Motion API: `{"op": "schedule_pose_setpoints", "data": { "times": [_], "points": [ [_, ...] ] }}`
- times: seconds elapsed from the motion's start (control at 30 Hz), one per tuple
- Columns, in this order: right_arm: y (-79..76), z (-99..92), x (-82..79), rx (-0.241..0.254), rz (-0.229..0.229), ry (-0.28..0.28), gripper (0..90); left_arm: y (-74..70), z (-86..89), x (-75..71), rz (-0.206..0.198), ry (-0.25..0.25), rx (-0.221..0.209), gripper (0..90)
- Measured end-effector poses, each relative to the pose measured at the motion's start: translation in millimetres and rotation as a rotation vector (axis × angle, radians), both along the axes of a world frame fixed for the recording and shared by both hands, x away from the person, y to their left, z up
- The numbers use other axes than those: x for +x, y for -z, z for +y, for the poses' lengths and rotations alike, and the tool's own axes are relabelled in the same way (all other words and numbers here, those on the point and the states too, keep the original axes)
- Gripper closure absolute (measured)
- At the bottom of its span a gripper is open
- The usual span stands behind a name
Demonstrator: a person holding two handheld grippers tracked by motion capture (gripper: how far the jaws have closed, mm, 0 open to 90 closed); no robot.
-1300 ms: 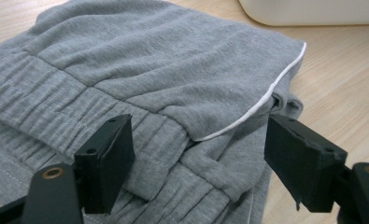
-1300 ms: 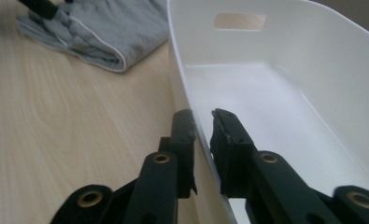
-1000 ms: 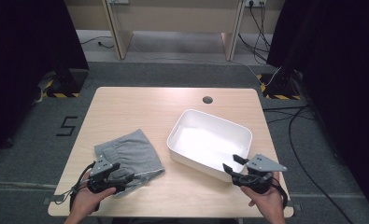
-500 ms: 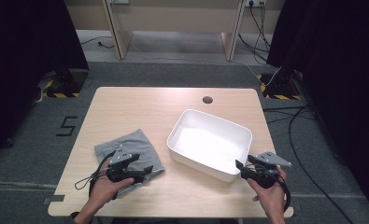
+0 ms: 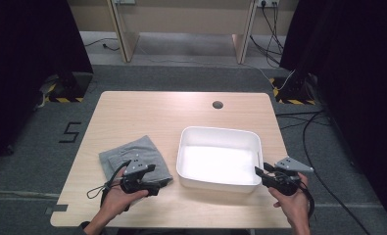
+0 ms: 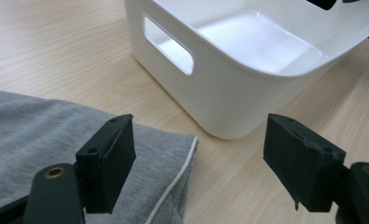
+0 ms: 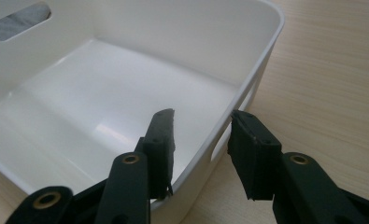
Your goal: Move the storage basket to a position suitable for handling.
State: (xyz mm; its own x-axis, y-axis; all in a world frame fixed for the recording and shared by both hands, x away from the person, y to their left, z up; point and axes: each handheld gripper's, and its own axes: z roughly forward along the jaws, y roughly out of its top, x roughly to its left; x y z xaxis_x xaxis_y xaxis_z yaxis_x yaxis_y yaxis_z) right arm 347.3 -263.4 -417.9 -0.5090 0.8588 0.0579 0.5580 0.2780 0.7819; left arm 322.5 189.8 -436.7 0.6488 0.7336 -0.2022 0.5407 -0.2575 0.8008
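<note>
Your right hand-held gripper [image 7: 201,140]: jaws have just been closing, now straddling near wall of white tub [image 7: 266,51], pads not yet pressing, likely to steady it. Left hand-held gripper [image 6: 201,158]: wide open, empty, low over corner of folded grey cloth [image 6: 32,130] on bench [image 6: 56,46], tub just ahead, ready for pickup.

Light from overhead falls evenly on my table [image 5: 132,112], while the room's far left and right sides sink into darkness. The white tub's [image 5: 219,164] floor glares brightly. My close views stay sharp, slightly soft near the bottom edges.
</note>
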Motion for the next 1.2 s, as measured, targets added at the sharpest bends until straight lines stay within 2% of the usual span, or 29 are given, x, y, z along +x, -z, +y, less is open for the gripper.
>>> {"op": "schedule_pose_setpoints", "data": {
  "times": [0.1,0.2,0.4,0.53,0.67,0.7,0.73,0.77,0.83,0.87,0.97,1.1,1.2],
  "points": [
    [-1.1,-2.4,-1.6,-0.008,0.002,-0.005,63.7,2.3,-1.3,-3.0,0.004,0.003,-0.001,24.4],
    [1.0,-3.3,-3.7,0.024,0.015,-0.004,62.8,6.0,-4.7,-5.3,0.009,0.015,0.001,24.5],
    [0.4,-3.5,-5.5,0.012,0.004,-0.003,61.2,9.2,-5.0,-6.5,0.015,0.018,0.012,24.5],
    [1.1,-4.6,-5.4,0.008,-0.011,-0.014,60.8,10.7,4.4,-6.6,0.017,-0.013,0.022,23.4],
    [0.4,-4.1,-5.7,-0.008,-0.023,-0.002,59.8,11.4,19.9,-7.9,0.02,-0.05,0.013,23.3],
    [-0.7,-3.8,-6.6,-0.014,-0.026,0.011,57.0,11.1,24.6,-8.7,0.02,-0.062,0.008,23.3],
    [-2.8,-3.9,-7.6,-0.008,-0.039,0.029,52.9,10.7,29.5,-9.8,0.022,-0.073,0.004,23.3],
    [-6.1,-3.9,-9.7,0.024,-0.049,0.044,51.2,10.3,34.3,-10.9,0.022,-0.084,-0.001,23.2],
    [-14.6,-3.7,-14.3,0.083,-0.076,0.035,49.0,9.1,43.5,-13.1,0.022,-0.107,-0.006,23.1],
    [-19.0,-2.7,-16.4,0.092,-0.088,0.039,46.5,8.7,47.4,-13.9,0.021,-0.117,-0.008,23.1],
    [-26.7,3.6,-21.5,0.102,-0.101,0.049,42.1,8.5,56.6,-16.2,0.008,-0.148,0.005,22.9],
    [-28.6,14.6,-25.6,0.093,-0.094,0.045,39.0,11.5,66.5,-17.9,0.002,-0.182,0.029,22.9],
    [-31.8,22.0,-28.5,0.098,-0.094,0.027,38.1,14.3,73.4,-18.1,0.001,-0.207,0.048,22.9]
  ]
}}
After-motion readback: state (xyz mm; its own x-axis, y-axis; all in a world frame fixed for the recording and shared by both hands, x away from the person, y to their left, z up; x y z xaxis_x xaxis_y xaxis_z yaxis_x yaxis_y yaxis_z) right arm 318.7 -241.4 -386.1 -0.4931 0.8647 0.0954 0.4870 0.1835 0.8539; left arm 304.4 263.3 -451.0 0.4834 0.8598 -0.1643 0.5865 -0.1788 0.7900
